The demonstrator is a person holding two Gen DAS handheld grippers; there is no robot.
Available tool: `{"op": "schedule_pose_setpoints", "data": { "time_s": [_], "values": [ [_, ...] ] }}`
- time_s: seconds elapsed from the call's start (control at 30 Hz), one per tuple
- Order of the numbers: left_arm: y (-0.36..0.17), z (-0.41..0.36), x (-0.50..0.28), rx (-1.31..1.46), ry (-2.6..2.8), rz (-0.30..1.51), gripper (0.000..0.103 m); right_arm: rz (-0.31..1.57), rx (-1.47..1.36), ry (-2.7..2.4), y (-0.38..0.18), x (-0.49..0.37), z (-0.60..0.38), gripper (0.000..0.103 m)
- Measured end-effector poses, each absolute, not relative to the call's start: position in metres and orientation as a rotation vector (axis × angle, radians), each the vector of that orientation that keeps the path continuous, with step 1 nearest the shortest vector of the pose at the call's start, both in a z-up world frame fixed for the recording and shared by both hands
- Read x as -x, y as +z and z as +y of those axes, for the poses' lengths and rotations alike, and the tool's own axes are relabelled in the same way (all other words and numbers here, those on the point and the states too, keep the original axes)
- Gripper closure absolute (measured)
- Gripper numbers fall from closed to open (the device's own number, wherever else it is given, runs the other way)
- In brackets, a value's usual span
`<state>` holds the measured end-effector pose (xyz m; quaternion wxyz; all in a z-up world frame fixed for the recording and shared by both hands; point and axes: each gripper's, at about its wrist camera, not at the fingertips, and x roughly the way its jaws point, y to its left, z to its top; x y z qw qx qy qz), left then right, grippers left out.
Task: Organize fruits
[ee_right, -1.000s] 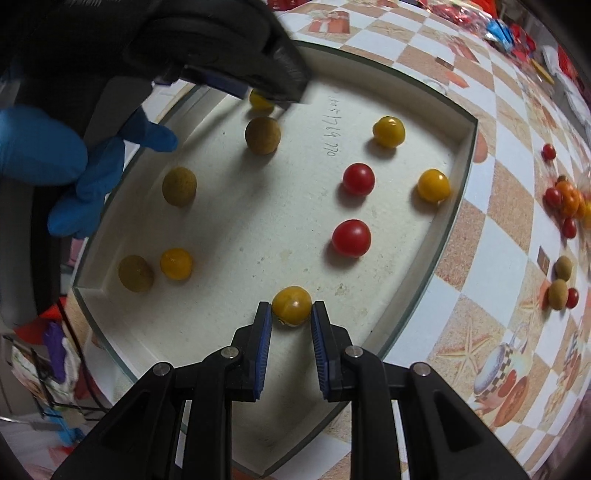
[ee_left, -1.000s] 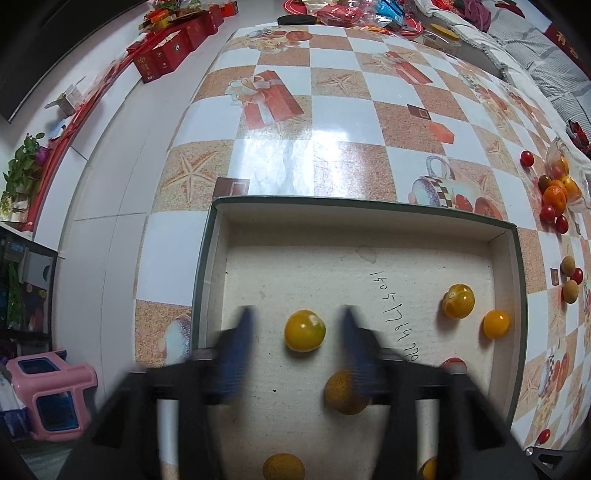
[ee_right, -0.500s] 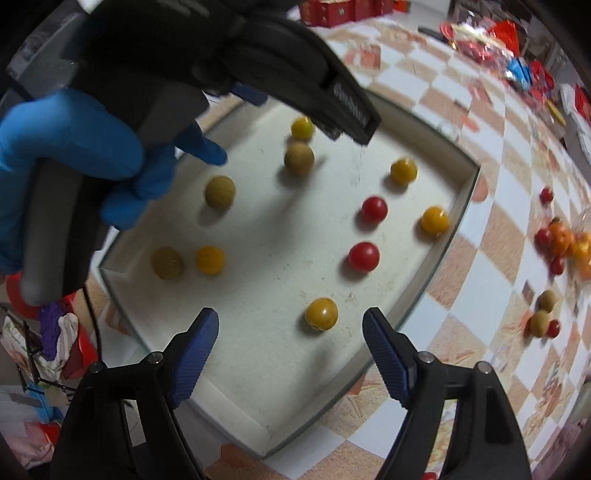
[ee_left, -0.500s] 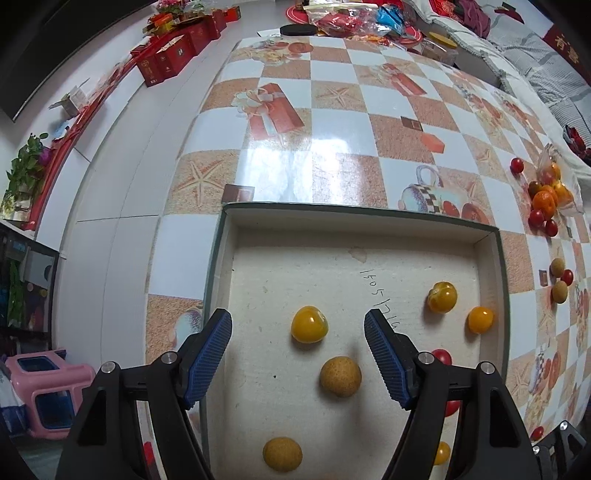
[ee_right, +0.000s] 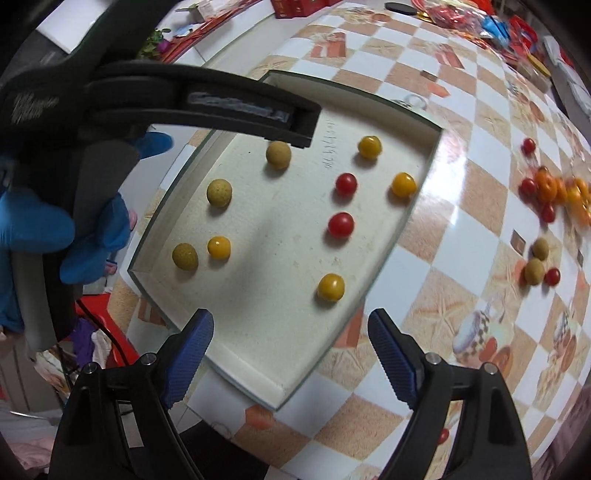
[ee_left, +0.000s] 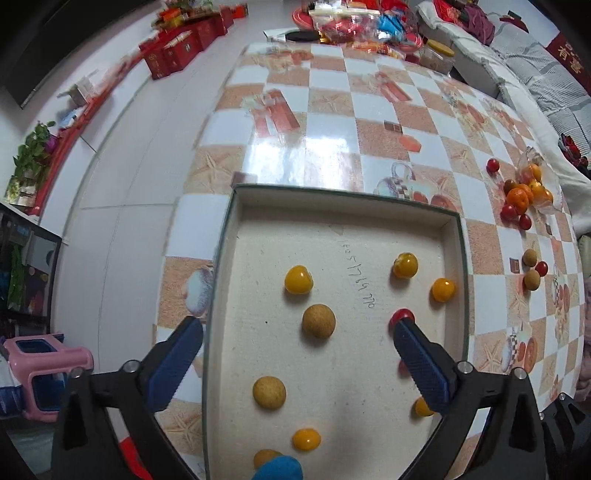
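Observation:
A shallow cream tray [ee_left: 452, 223] [ee_right: 424, 158] with a green rim sits on the checkered table. Several small fruits lie in it: yellow ones [ee_left: 298, 279] [ee_right: 331, 287], brown ones [ee_left: 318, 320] [ee_right: 219, 192] and red ones [ee_right: 341, 224]. My left gripper [ee_left: 297, 334] is open and empty above the tray's near half. My right gripper [ee_right: 290, 343] is open and empty above the tray's near corner, just short of a yellow fruit. The left gripper's black body shows at the top left of the right wrist view, held by a blue glove [ee_right: 33, 225].
A loose pile of orange and red fruits [ee_left: 521, 194] [ee_right: 550, 188] lies on the table right of the tray. Two brown fruits with a red one [ee_left: 532, 267] [ee_right: 537, 264] lie nearer. Red boxes [ee_left: 177, 51] and snack packets [ee_left: 354, 24] stand at the far end.
Both grippers opened wide and drew back and up from the tray. The right one let go of a yellow fruit, which now rests near the tray's front wall.

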<state>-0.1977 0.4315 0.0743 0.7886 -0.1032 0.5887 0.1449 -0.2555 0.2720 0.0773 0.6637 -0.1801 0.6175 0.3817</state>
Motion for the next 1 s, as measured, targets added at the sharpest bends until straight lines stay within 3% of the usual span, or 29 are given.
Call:
{"op": "schedule_pose_setpoints", "data": {
  "time_s": [0.33,0.4,0.43,1.0],
  "values": [
    [0.099,0.428,0.229,0.2,0.393,1.234,0.0,1.412,0.412,0.783,0.097,0.255,0.251,0.015],
    [0.108,0.424,0.241,0.141,0.447,1.225,0.0,1.412,0.417,0.764,0.101,0.252,0.249,0.01],
    [0.111,0.423,0.247,0.124,0.46,1.232,0.0,1.412,0.418,0.755,0.104,0.25,0.248,0.0],
    [0.125,0.4,0.31,0.153,0.372,1.402,0.0,1.386,0.398,0.704,0.138,0.238,0.247,0.0]
  ]
}}
